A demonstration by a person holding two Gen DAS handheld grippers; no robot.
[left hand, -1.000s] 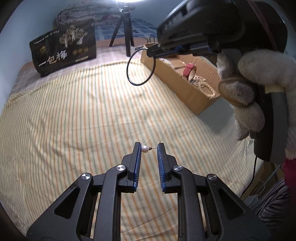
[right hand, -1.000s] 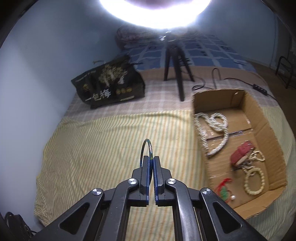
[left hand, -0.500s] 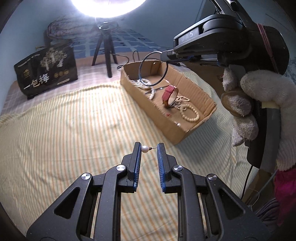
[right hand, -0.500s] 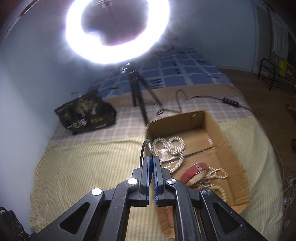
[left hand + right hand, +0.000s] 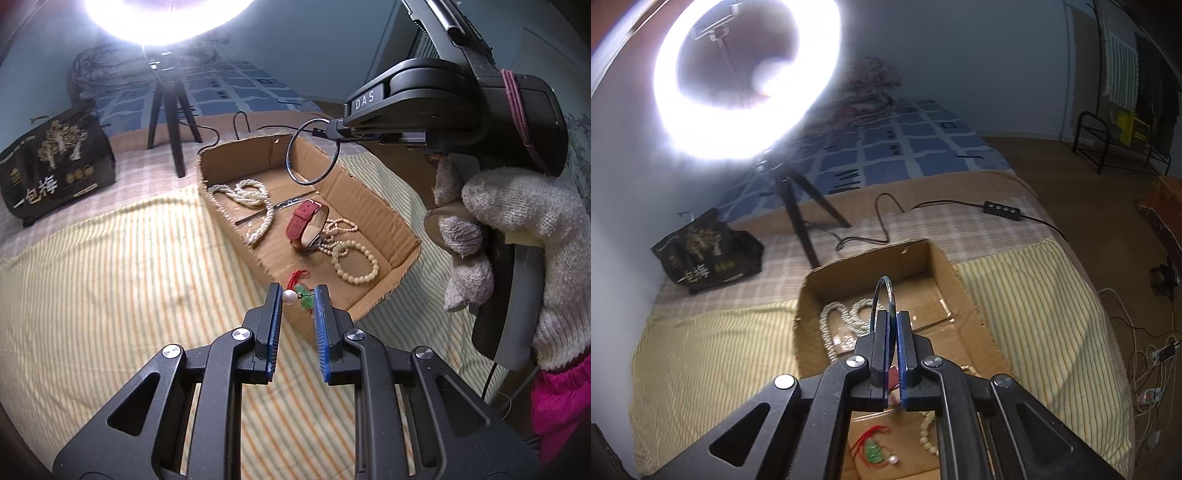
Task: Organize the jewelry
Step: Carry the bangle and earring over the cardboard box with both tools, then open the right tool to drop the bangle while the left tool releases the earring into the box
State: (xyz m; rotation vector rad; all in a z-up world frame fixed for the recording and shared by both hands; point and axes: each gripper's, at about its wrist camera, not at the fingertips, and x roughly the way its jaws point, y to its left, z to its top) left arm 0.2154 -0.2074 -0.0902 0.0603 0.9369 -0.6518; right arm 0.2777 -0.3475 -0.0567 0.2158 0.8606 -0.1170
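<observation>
In the left wrist view, my left hand-held gripper is partly closed on a pearl earring. The white pearl touches the left pad and its thin pin reaches to the right pad. It hangs over the near end of the cardboard box, which sits on the striped bed sheet. Inside the box I see a pearl rope necklace, a red watch, a bead bracelet and a red and green charm. My gloved right hand holds the right hand-held gripper above the far end of the box, and a thin dark ring bangle hangs from its tip. In the right wrist view, the right hand-held gripper is pinched tight on the bangle, which stands up on its edge over the open box. Low in this view another pearl lies beside the green charm. I think the step now is to put both things in the box. To do it well, I should go low over a bare bit of cardboard, away from the rope necklace, then open slowly so nothing bounces out or gets tangled.
</observation>
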